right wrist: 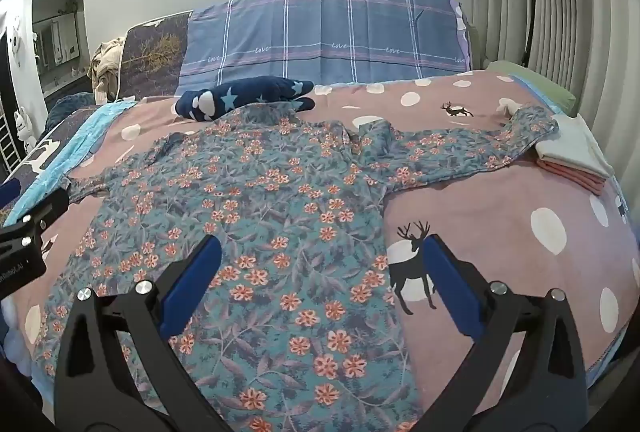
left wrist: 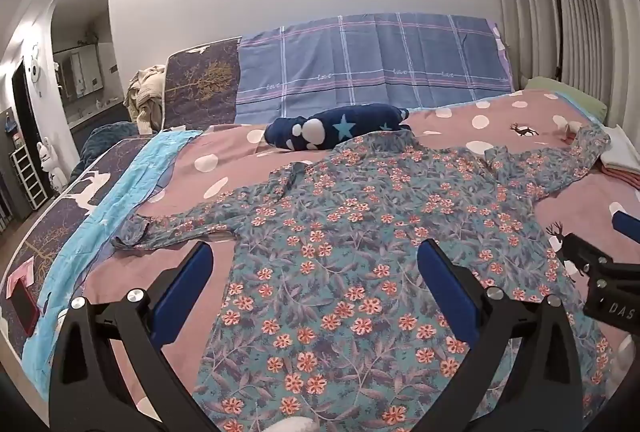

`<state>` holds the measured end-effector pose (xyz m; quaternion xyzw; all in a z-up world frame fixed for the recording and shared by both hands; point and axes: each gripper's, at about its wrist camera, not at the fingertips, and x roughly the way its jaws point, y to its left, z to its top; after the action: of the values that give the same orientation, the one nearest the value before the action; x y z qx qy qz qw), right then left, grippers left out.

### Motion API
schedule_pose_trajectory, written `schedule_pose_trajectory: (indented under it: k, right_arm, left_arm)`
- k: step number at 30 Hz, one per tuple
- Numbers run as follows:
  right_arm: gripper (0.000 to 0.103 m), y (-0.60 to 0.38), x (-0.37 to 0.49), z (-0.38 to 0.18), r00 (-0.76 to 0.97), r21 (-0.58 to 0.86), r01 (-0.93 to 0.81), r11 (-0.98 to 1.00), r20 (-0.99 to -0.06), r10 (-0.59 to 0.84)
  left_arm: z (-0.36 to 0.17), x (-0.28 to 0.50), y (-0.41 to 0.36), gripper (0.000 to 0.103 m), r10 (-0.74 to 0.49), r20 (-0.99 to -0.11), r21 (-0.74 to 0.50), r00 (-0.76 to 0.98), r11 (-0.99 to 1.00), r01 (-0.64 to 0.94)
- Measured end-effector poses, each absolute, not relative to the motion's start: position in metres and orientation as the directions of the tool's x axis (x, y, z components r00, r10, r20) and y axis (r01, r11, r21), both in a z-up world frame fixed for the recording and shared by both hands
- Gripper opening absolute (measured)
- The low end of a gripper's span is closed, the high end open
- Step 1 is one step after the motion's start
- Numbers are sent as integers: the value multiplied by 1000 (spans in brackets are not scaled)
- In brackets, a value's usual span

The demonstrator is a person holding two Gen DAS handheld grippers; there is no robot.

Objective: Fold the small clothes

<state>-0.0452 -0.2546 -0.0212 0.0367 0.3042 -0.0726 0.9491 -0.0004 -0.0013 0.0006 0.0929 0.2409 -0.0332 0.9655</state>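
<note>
A teal floral long-sleeved shirt (left wrist: 360, 252) lies spread flat on the pink dotted bed, sleeves out to both sides; it also shows in the right wrist view (right wrist: 260, 224). My left gripper (left wrist: 316, 264) is open and empty, hovering above the shirt's lower left part. My right gripper (right wrist: 322, 260) is open and empty above the shirt's lower right edge. The right gripper's body shows at the right edge of the left wrist view (left wrist: 600, 272), and the left gripper's body at the left edge of the right wrist view (right wrist: 24, 232).
A navy star-patterned rolled cloth (left wrist: 336, 130) lies behind the shirt's collar. Folded white and pink clothes (right wrist: 576, 160) are stacked at the right, by the sleeve end. A plaid blue headboard cover (left wrist: 372, 60) stands behind. A red phone (left wrist: 24, 306) lies at the left bed edge.
</note>
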Motion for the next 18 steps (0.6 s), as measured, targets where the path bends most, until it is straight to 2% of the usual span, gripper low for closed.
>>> schedule_pose_trajectory:
  k: [6,9,12,18]
  right_arm:
    - [101,-257,-49,-20,813,31,182,983,-567,-133]
    - [101,-255,-44,-32,806,13,198,980,-571,-155]
    - [101,-255,-38,-44,789,-12,226,974,-584,-190]
    - [101,-248,-37,-48,788,-20,215,976,-587,-185]
  left_arm:
    - [-4,5,-9,102,-12,-490,185,872,976,118]
    - [-8,3,-5,102,-26,-469,160,883,980,115]
    - [-10,3,-6,102,-3,-453,188,892,977,99]
    - [-12,5,-5,102,-8,-462,183,887,978,104]
